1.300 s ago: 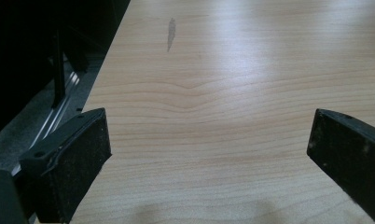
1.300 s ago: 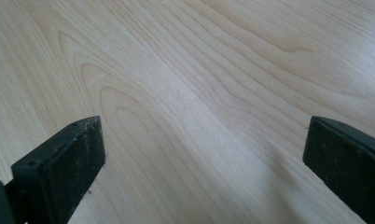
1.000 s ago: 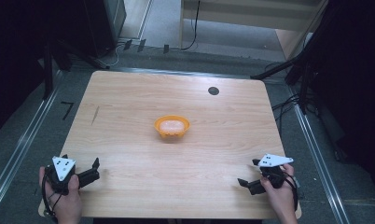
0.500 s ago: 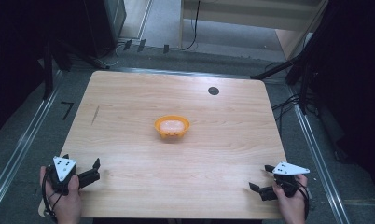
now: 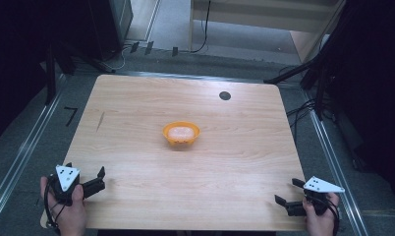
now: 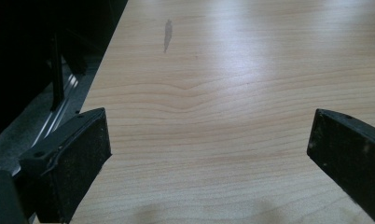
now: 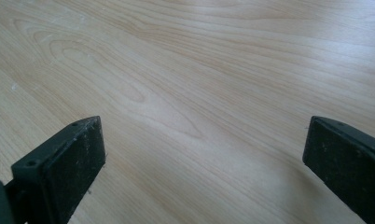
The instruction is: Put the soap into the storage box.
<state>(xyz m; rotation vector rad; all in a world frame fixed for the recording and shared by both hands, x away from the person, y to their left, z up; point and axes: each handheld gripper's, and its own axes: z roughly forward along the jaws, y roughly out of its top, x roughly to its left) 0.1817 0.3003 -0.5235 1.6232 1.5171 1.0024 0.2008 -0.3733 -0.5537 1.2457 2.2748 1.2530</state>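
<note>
The orange bowl (image 5: 181,133) sits near the middle of the wooden table (image 5: 136,98), something pale inside it that I cannot make out; the left gripper (image 5: 98,178) rests at the table's 7 o'clock corner, jaws spread wide and holding nothing; the right gripper (image 5: 286,194) lies at 5 o'clock, likewise released and empty; both are well apart from the bowl; the step in hand looks like a reach toward it; to do it well, I judge one gripper should travel toward 12 o'clock, keep low, stay open until a jaw stands on each side of the rim, then close gently so the light bowl neither tips nor skids; the dark round spot (image 5: 225,95) near 1 o'clock is clear of the path
</note>
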